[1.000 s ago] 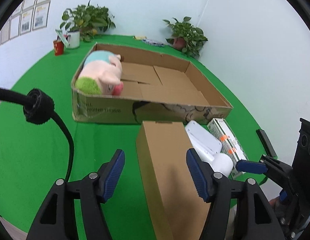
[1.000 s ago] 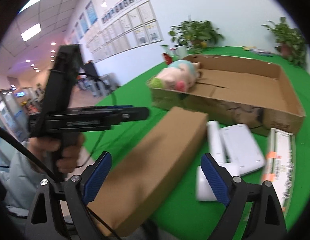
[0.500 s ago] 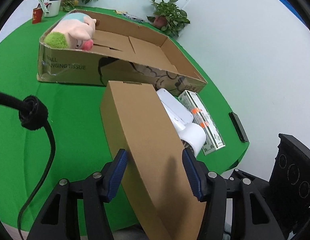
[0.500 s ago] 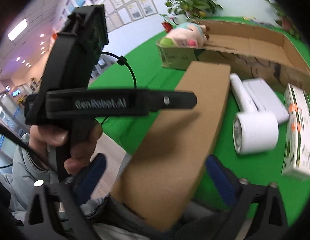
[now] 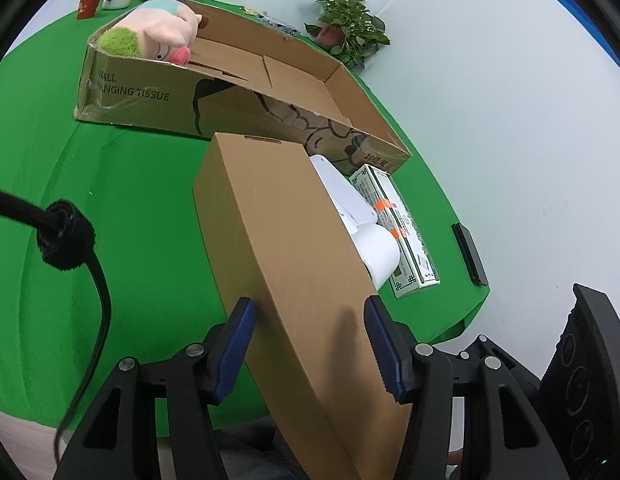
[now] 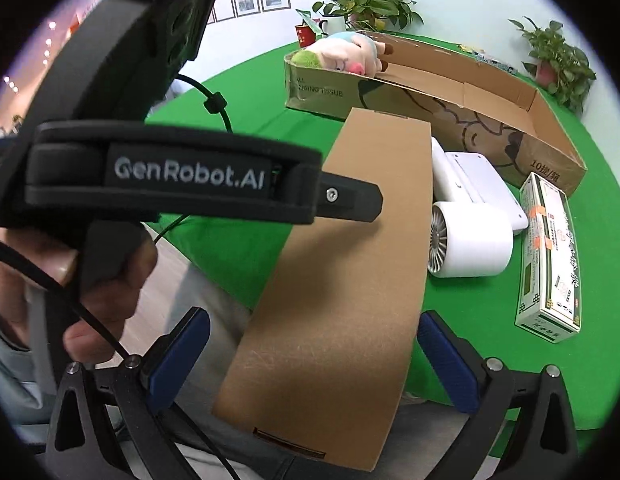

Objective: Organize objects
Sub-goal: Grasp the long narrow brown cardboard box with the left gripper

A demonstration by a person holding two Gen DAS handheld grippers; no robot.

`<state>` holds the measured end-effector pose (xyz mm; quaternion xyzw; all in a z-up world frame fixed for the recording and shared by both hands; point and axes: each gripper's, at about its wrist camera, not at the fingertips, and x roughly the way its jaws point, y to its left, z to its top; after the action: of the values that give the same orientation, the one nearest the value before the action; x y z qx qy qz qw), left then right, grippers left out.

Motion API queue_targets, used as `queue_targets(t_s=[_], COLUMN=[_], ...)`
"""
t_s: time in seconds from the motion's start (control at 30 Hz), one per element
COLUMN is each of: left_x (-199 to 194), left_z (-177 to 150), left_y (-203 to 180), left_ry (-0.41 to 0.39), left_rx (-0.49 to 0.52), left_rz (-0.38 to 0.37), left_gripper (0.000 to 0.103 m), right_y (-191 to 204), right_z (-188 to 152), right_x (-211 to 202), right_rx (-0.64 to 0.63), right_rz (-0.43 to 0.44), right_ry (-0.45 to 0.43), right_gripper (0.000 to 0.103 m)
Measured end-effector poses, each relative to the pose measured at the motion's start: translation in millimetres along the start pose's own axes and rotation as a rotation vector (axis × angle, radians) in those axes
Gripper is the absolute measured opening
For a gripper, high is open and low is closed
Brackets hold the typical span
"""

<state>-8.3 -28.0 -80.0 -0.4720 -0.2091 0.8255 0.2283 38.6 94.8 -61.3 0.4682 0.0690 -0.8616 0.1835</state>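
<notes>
The long brown carton (image 5: pixel 293 264) lies on the green table (image 5: pixel 129 208) with its long axis running straight away from me toward the big open tissue box (image 5: pixel 245 92), its near end overhanging the table's near edge. In my left wrist view, my left gripper (image 5: pixel 307 344) straddles that near stretch, jaws spread and each pad at a long side, though I cannot tell if they press. In my right wrist view, my right gripper (image 6: pixel 316 354) sits lower over the overhanging end of the same carton (image 6: pixel 350 248), jaws wide with clear gaps either side. A white hair dryer (image 6: pixel 470 240) lies just beside the carton's right flank, so I judge the left gripper nearer to a grasp.
</notes>
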Motion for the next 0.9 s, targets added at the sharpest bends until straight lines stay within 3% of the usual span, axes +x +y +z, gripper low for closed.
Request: queue_targets(t_s=[0.13, 0.3, 0.63, 0.9], left_x=[-0.7, -9.1, -36.5, -39.9], left_z=[-4.0, -6.1, -0.6, 9.9], left_y=[2.8, 13.5, 51.1, 43.4], left_ry=[0.011, -0.022, -0.082, -0.072], left_rx=[0.011, -0.006, -0.109, -0.076], left_rz=[-0.023, -0.022, 0.000, 0.048], left_gripper=[0.054, 0.054, 0.060, 0.060], right_y=[2.7, -2.5, -20.1, -32.9], right_z=[-3.7, 1.3, 11.6, 12.3], right_x=[7.0, 10.1, 9.8, 15.2], right_rx=[-0.037, 0.012, 0.248, 0.329], right_rz=[-0.093, -0.075, 0.229, 0.359], right_ry=[0.013, -0.010, -0.081, -0.089], right_gripper=[0.090, 0.087, 0.084, 0.083])
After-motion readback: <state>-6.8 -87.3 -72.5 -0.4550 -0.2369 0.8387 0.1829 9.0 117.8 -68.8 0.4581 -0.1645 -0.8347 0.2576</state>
